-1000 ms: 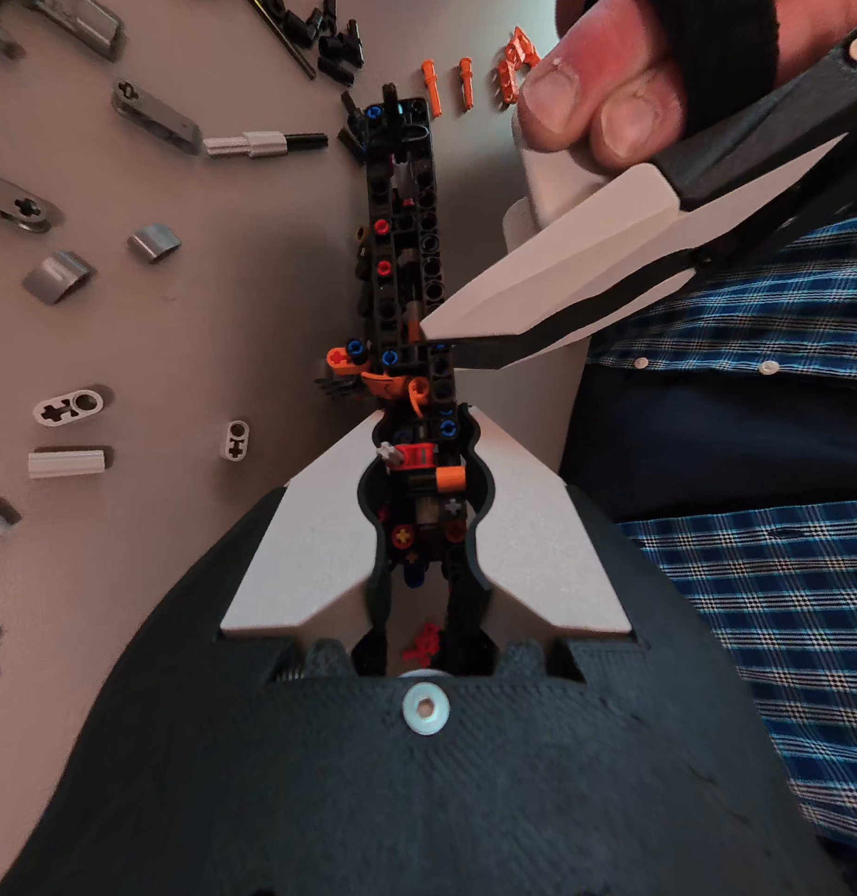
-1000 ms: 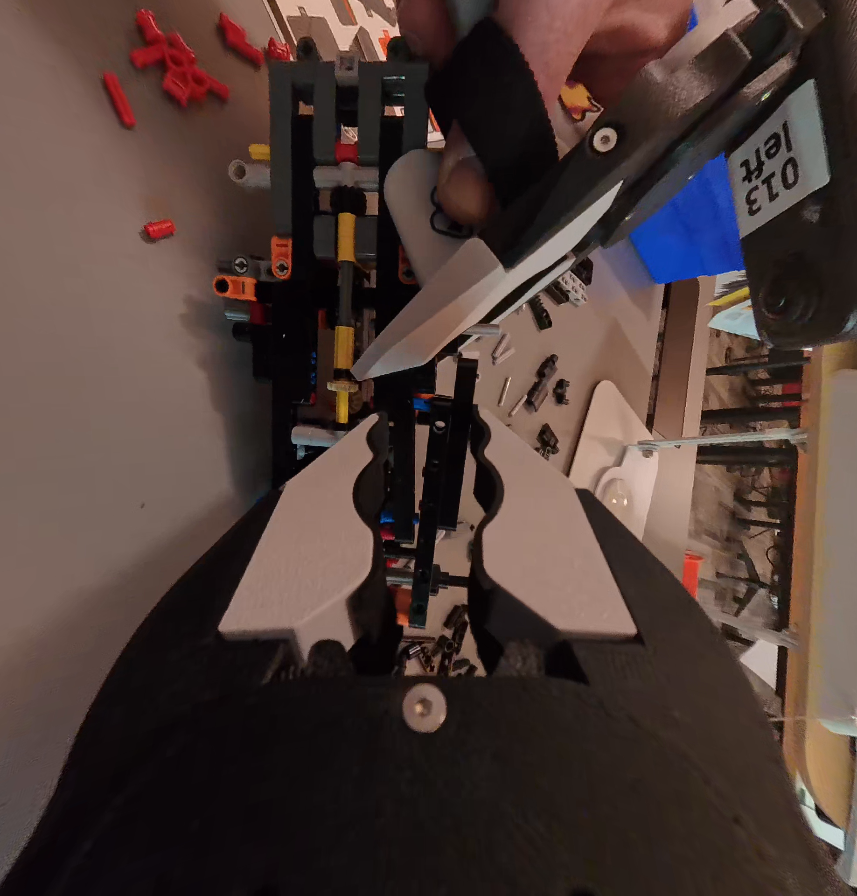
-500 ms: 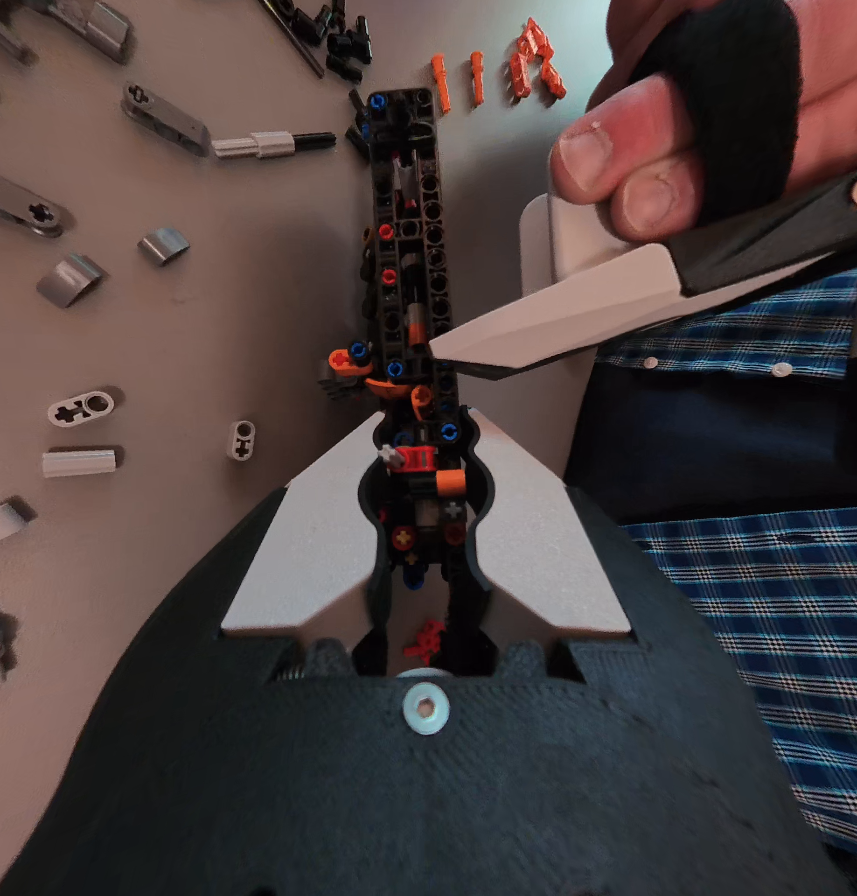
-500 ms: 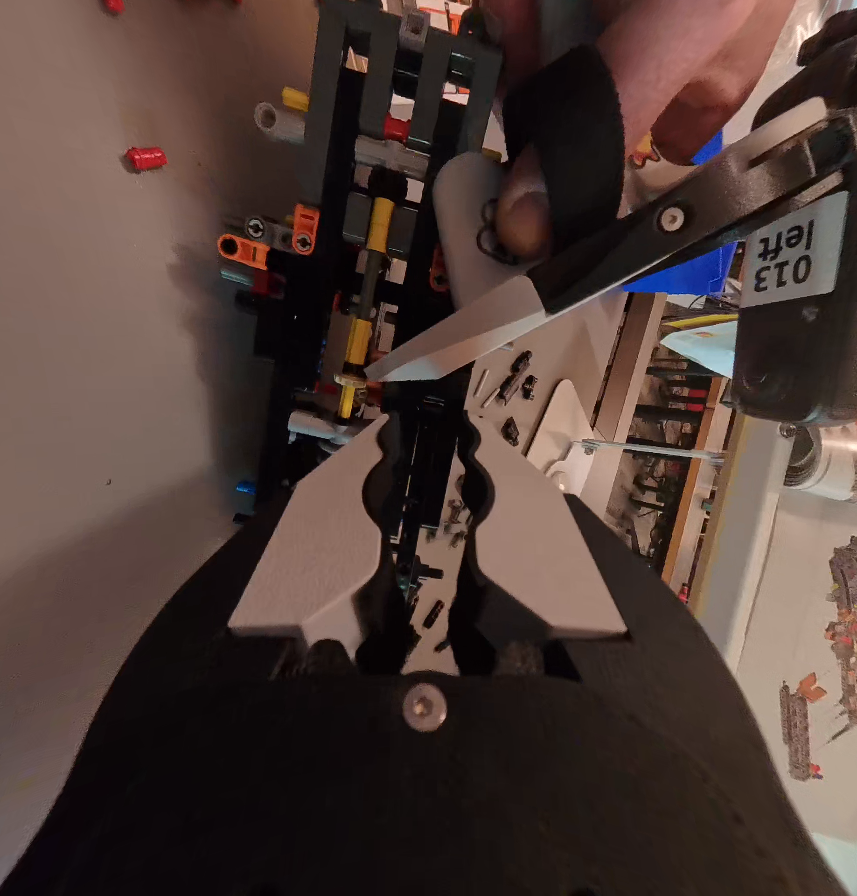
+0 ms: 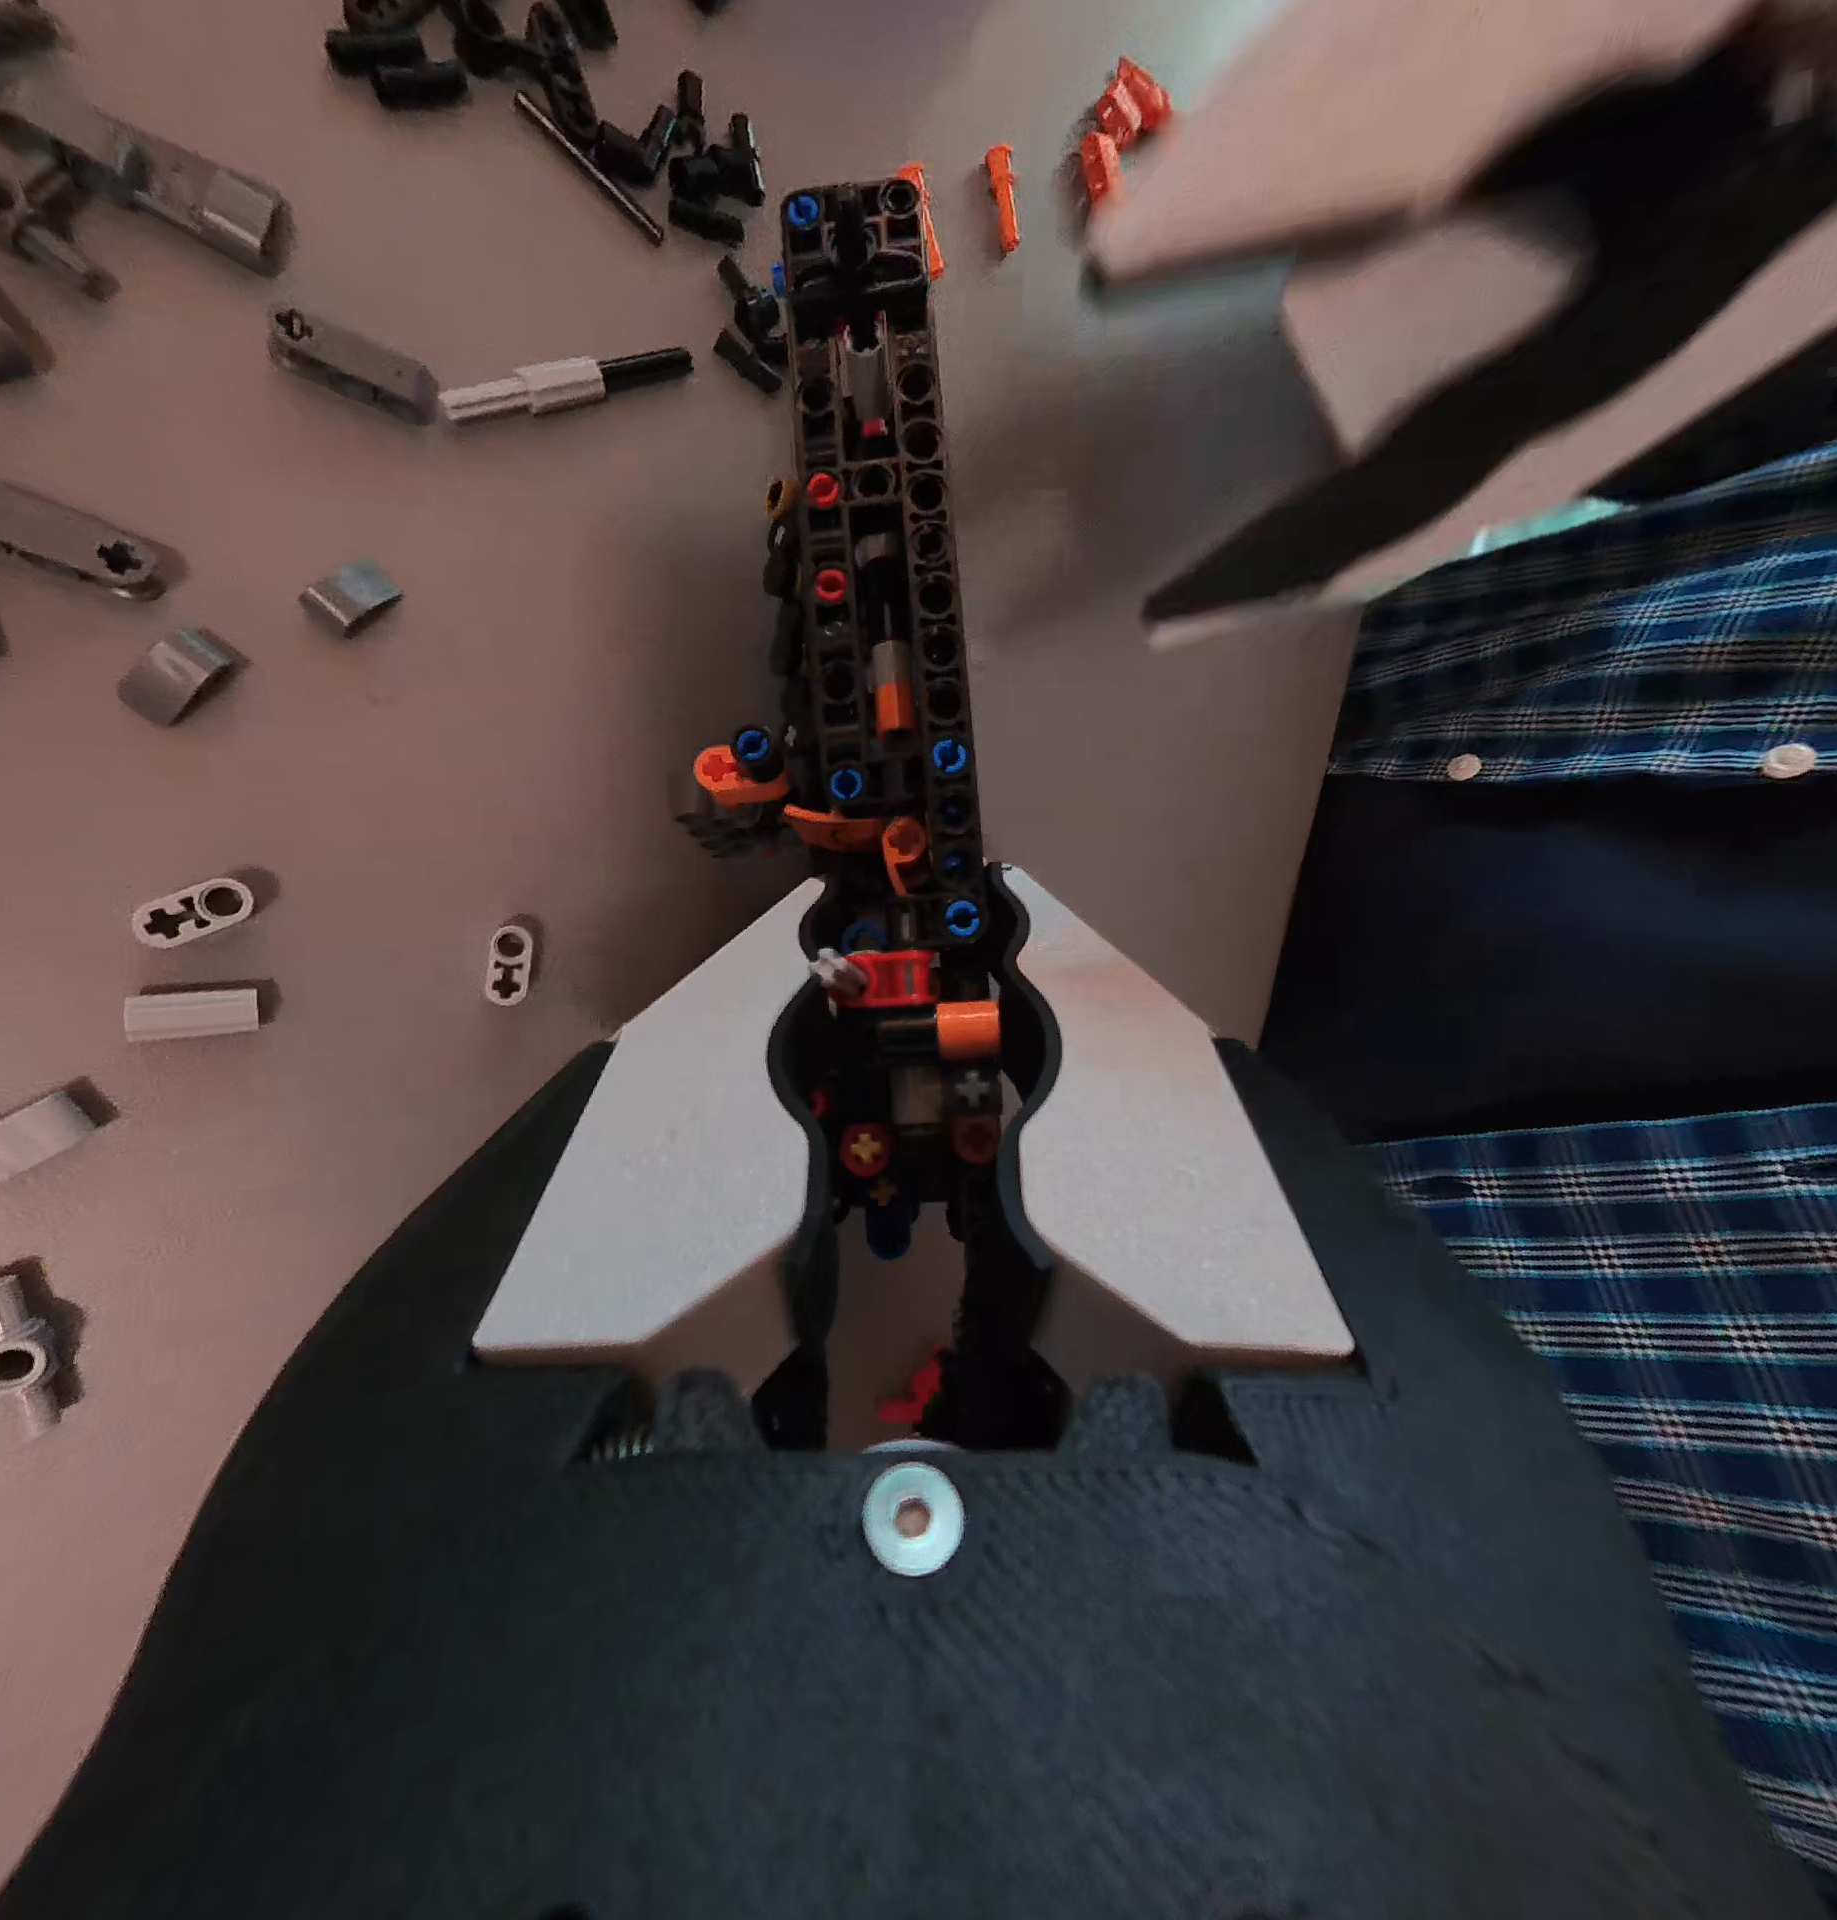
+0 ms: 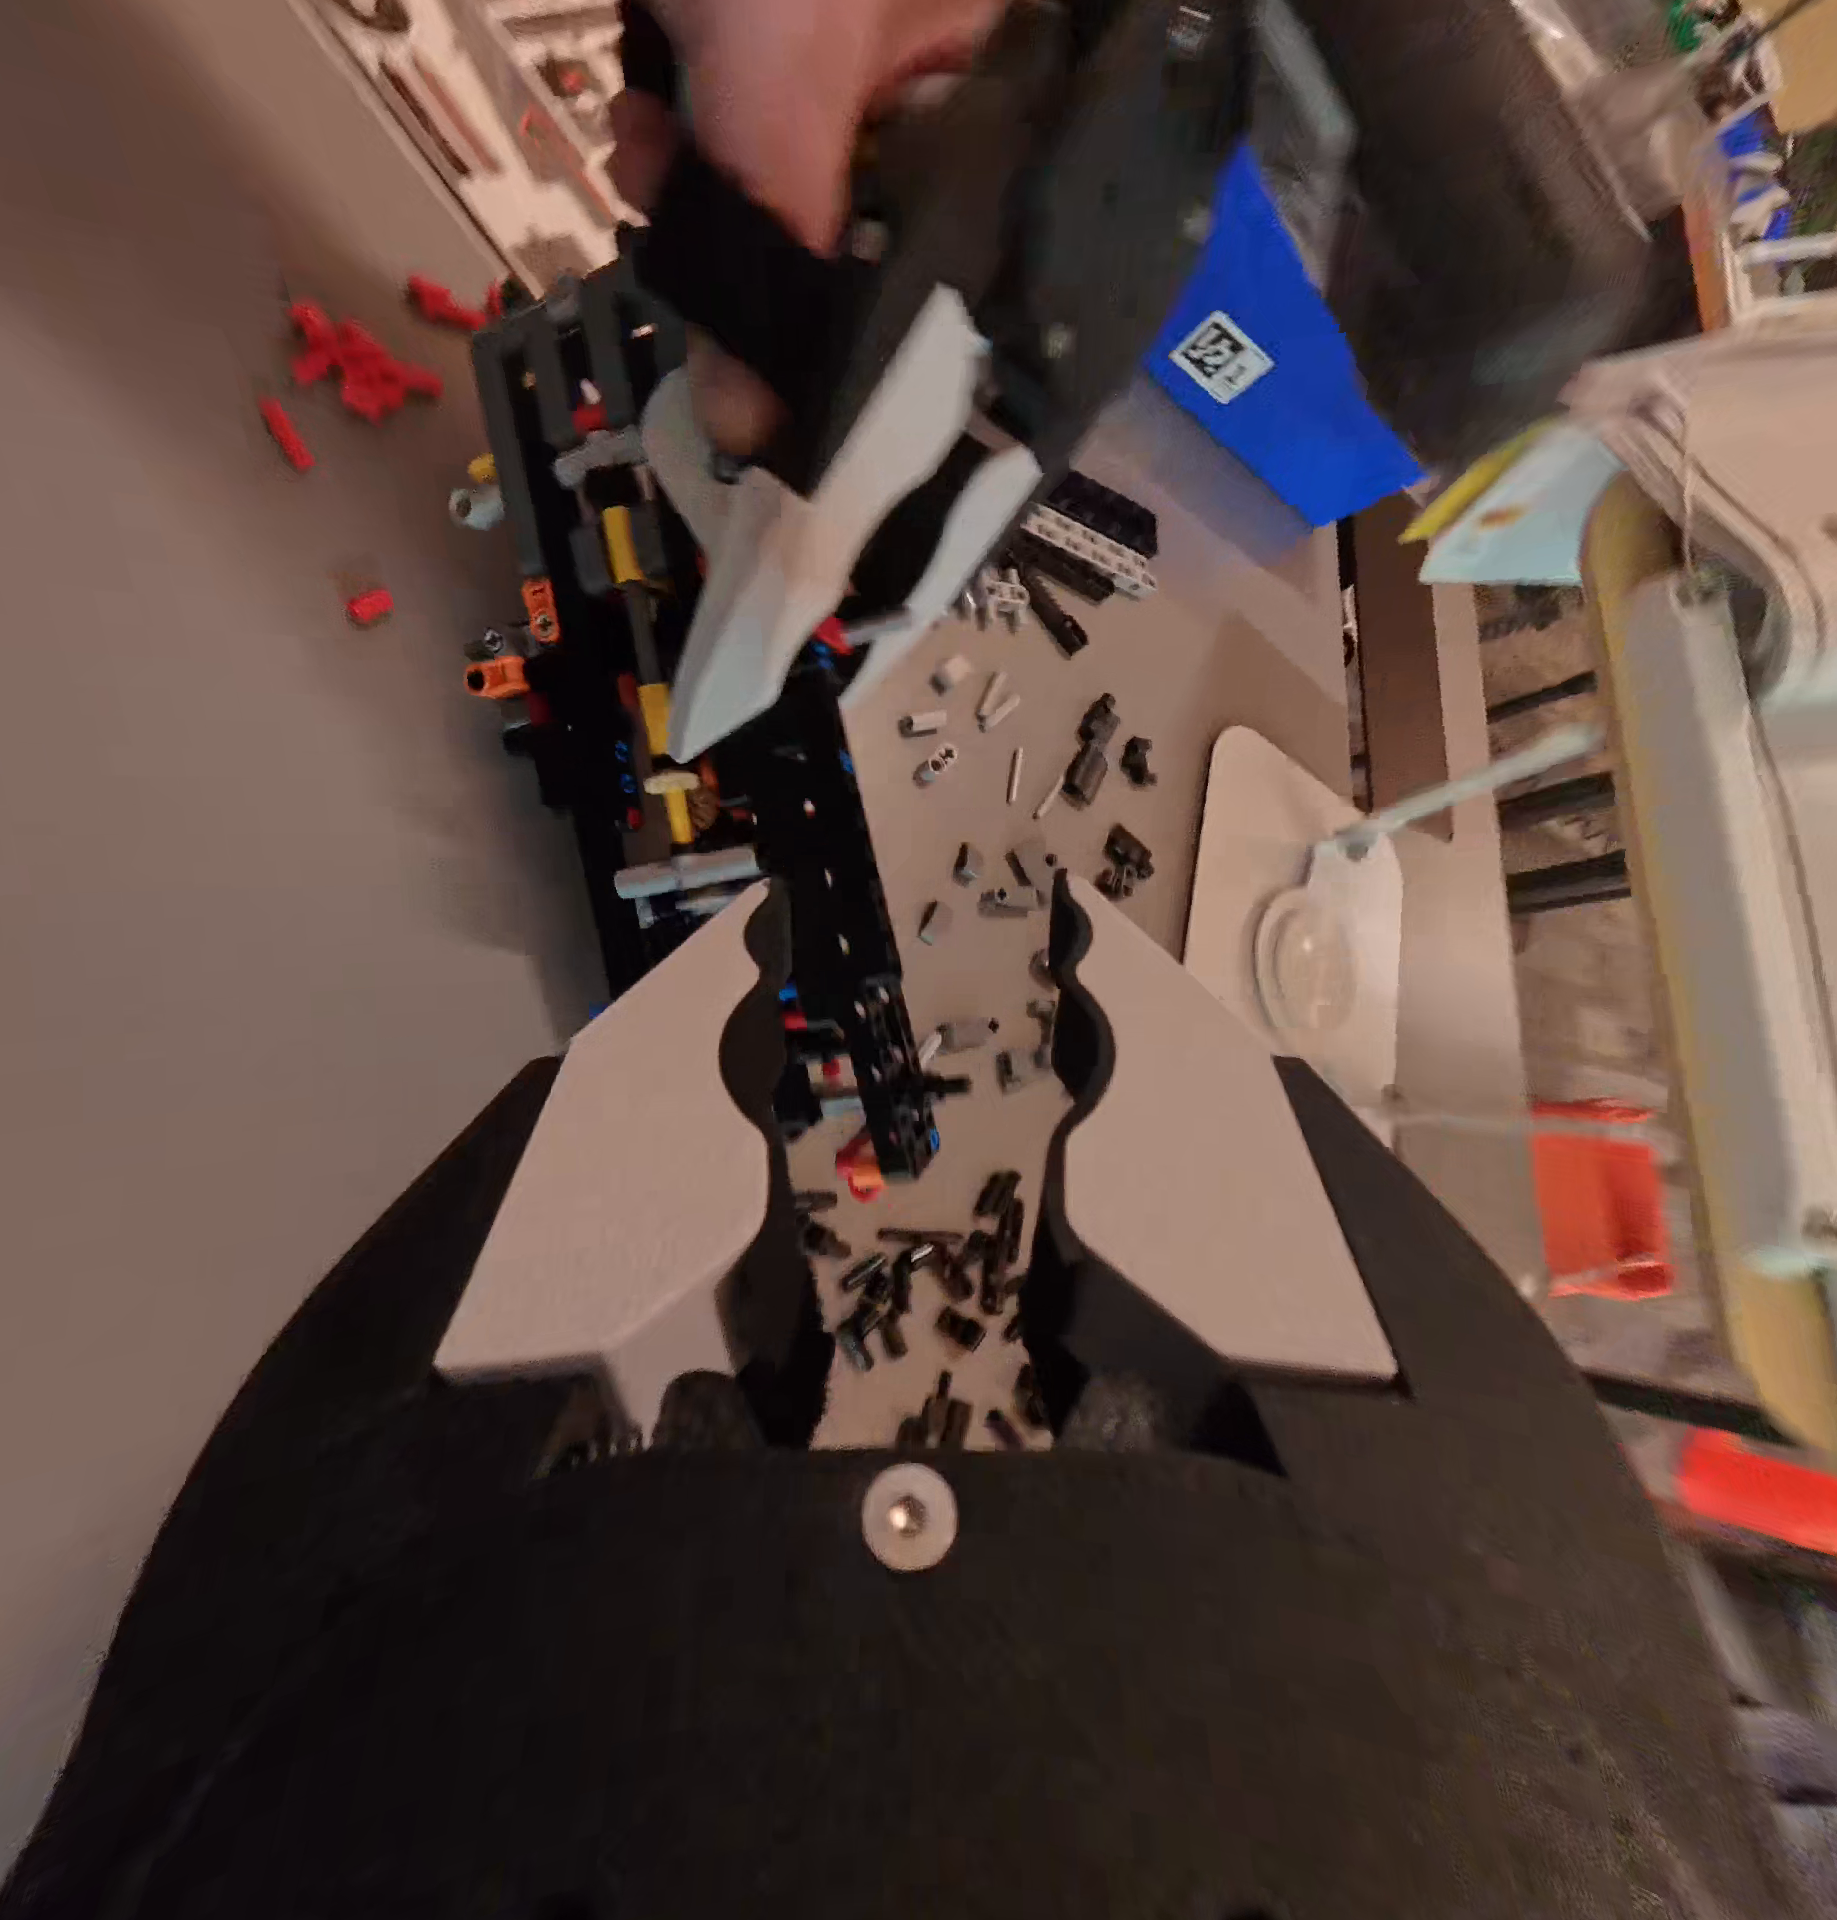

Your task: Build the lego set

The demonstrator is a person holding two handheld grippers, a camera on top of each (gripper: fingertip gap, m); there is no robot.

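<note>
Lego assembly (image 5: 878,582) — a long black beam frame — stands out over the worktop (image 5: 478,727), pinched at its near end by the left gripper (image 5: 909,914); right gripper (image 6: 909,914) spread, off the frame.

The left tool (image 5: 909,904) is clamped narrow, its two white fingers (image 5: 675,1122) pressing in from both sides on the black model that stands between them and reaches forward past their tips. In the right wrist view a hand (image 6: 789,125) grips the left tool's body from above, a black strap across it. The right tool (image 6: 909,894) stands spread wide, nothing between its fingers (image 6: 1205,1153), and shows blurred at the upper right of the left wrist view, clear of the model.
</note>
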